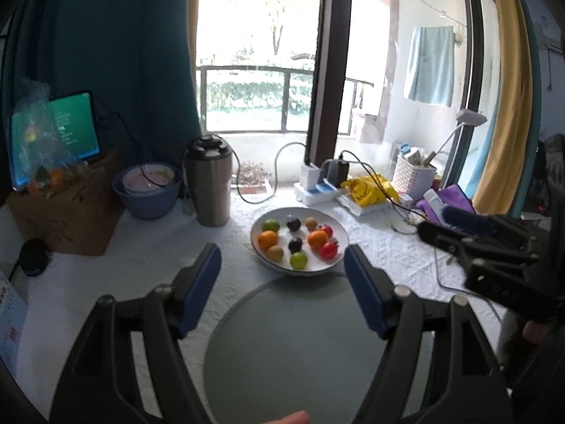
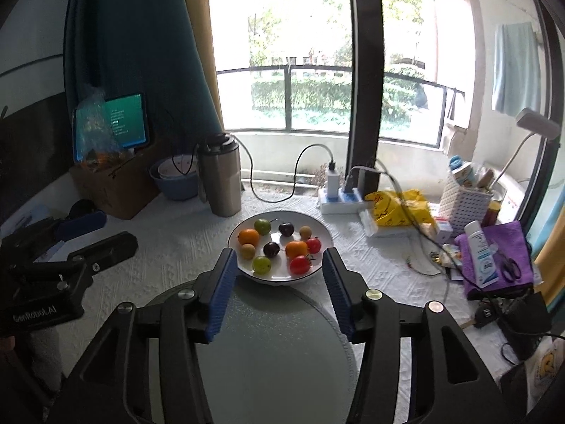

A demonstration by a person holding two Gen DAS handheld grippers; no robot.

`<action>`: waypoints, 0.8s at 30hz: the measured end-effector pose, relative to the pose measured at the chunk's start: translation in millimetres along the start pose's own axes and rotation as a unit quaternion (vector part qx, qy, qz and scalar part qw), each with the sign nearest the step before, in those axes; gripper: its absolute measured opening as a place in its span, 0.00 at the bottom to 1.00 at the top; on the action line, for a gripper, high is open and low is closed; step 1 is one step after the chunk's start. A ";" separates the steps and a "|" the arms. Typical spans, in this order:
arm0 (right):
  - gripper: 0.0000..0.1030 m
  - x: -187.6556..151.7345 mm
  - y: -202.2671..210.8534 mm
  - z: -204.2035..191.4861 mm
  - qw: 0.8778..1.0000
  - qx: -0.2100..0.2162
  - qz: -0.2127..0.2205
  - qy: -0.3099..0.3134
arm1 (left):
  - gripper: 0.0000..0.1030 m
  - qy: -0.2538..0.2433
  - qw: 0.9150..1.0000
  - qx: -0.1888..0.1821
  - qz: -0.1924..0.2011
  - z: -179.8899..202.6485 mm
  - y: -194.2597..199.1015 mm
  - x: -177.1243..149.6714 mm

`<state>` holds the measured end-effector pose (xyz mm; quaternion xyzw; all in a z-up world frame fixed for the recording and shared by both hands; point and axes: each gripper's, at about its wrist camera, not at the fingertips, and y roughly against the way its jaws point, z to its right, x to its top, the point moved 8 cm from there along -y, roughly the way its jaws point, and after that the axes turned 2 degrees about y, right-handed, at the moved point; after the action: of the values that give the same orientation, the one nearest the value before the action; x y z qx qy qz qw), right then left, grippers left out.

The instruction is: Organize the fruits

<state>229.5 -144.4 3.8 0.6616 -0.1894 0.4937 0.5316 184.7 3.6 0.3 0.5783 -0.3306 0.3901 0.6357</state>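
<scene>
While all fruits point(image 2: 279, 245) sit in white plate point(image 2: 326, 233), nothing sorted; grey plate point(image 2: 275, 353) bare. Your left hand-held gripper point(image 1: 282, 282) and right hand-held gripper point(image 2: 277, 288) gape, holding nothing.

Fruits point(image 2: 273, 247) lie in a plate point(image 2: 317, 228) on the counter point(image 2: 176, 243), behind a round mat point(image 2: 275, 346), with a tumbler point(image 2: 219, 176) behind-left.
</scene>
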 end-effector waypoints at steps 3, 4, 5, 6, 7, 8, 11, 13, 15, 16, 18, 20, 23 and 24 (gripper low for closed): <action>0.56 3.1 14.6 4.9 1.000 -0.010 0.013 -0.002 | 0.71 0.004 1.000 0.010 0.009 -5.5 9.7 3.6; 0.57 4.3 21.5 6.7 1.000 -0.016 0.019 -0.001 | 0.71 0.005 1.000 0.014 0.013 -7.5 12.8 5.4; 0.57 5.3 25.8 7.6 1.000 -0.019 0.023 -0.001 | 0.71 0.005 1.000 0.019 0.018 -9.1 16.0 7.2; 0.57 6.9 32.8 8.9 0.999 -0.025 0.030 -0.001 | 0.71 0.005 1.000 0.023 0.021 -11.0 18.8 8.4; 0.57 8.3 38.6 9.2 0.999 -0.027 0.036 -0.001 | 0.71 0.005 0.999 0.029 0.026 -12.3 22.6 10.2; 0.57 9.1 43.1 9.6 0.999 -0.029 0.040 0.000 | 0.71 0.005 0.999 0.033 0.031 -14.1 24.9 11.3; 0.57 11.0 58.3 11.7 0.998 -0.041 0.053 0.005 | 0.71 0.004 0.997 0.053 0.049 -17.3 35.1 14.5; 0.58 11.7 66.6 11.9 0.997 -0.046 0.059 0.007 | 0.72 0.002 0.996 0.061 0.060 -16.9 40.7 15.9; 0.60 12.4 72.8 11.7 0.996 -0.053 0.065 0.012 | 0.83 -0.005 0.996 0.062 0.067 -16.3 45.6 15.1; 0.66 12.6 77.3 10.9 0.996 -0.056 0.070 0.014 | 0.89 -0.006 0.996 0.062 0.069 -16.2 46.7 13.3; 0.77 12.1 82.9 10.3 0.995 -0.057 0.076 0.014 | 0.91 -0.001 0.996 0.061 0.071 -17.5 49.5 11.0; 0.83 11.3 85.7 10.5 0.995 -0.061 0.081 0.011 | 0.97 0.006 0.996 0.059 0.068 -18.6 51.5 7.1; 0.84 10.0 86.5 10.7 0.995 -0.060 0.082 0.007 | 0.97 0.007 0.995 0.054 0.078 -15.9 57.0 6.7; 0.84 10.0 87.0 10.1 0.995 -0.060 0.083 0.007 | 0.97 0.006 0.995 0.051 0.083 -14.2 59.4 7.4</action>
<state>171.0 -182.3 57.8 0.6067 -0.2691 0.5287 0.5291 135.6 20.1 33.5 0.5780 -0.3534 0.4611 0.5731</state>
